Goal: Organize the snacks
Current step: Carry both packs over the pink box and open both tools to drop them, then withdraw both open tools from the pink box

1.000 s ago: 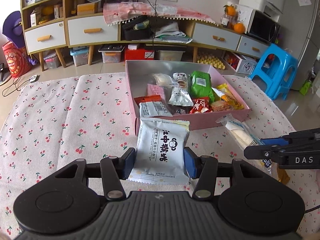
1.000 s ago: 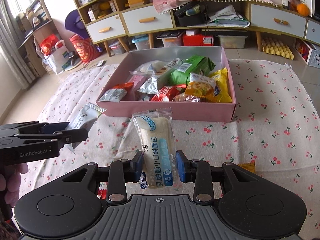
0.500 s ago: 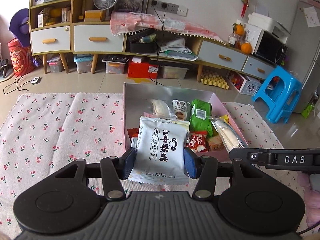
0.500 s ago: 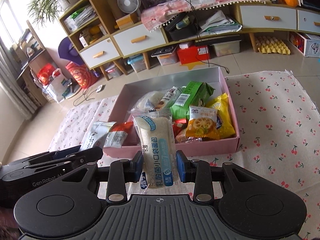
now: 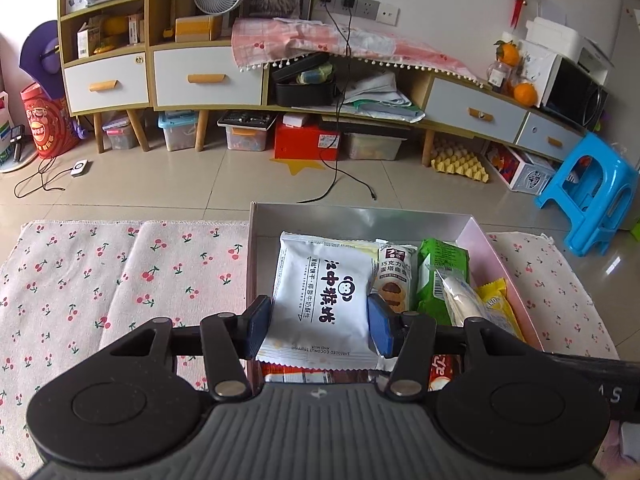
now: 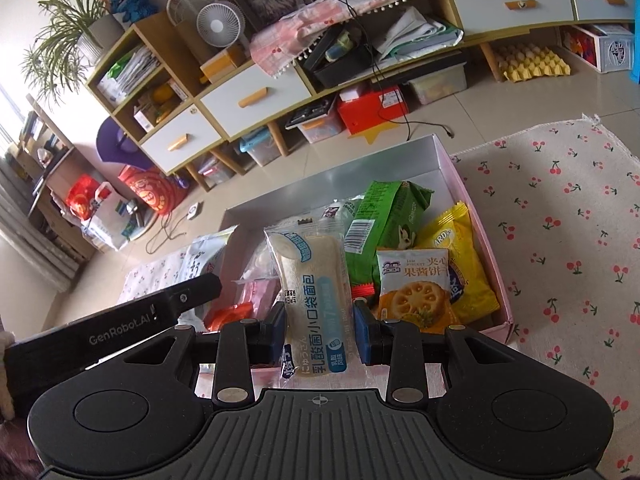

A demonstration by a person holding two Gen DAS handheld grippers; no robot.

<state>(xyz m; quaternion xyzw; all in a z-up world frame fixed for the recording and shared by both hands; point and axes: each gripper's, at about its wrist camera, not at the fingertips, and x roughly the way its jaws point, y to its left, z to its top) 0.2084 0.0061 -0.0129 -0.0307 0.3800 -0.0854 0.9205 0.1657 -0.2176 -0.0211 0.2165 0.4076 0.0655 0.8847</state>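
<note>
While clamped lengthwise in right gripper [image 6: 320,330], bread packet [image 6: 310,280] points boxward, left gripper [image 5: 318,326] pinching biscuit pack [image 5: 324,300], seemingly upright

White biscuit packet [image 5: 324,300] with black characters hides the left half of the pink cardboard box [image 5: 505,276] at frame centre; whatever lies beneath is out of sight. Red wrapper [image 5: 441,368] at lower centre is mostly covered by the black gripper body. In the right wrist view, the clear bread-roll packet [image 6: 314,292] blocks the snacks behind it, and a black gripper arm [image 6: 120,330] runs off the left edge.
</note>
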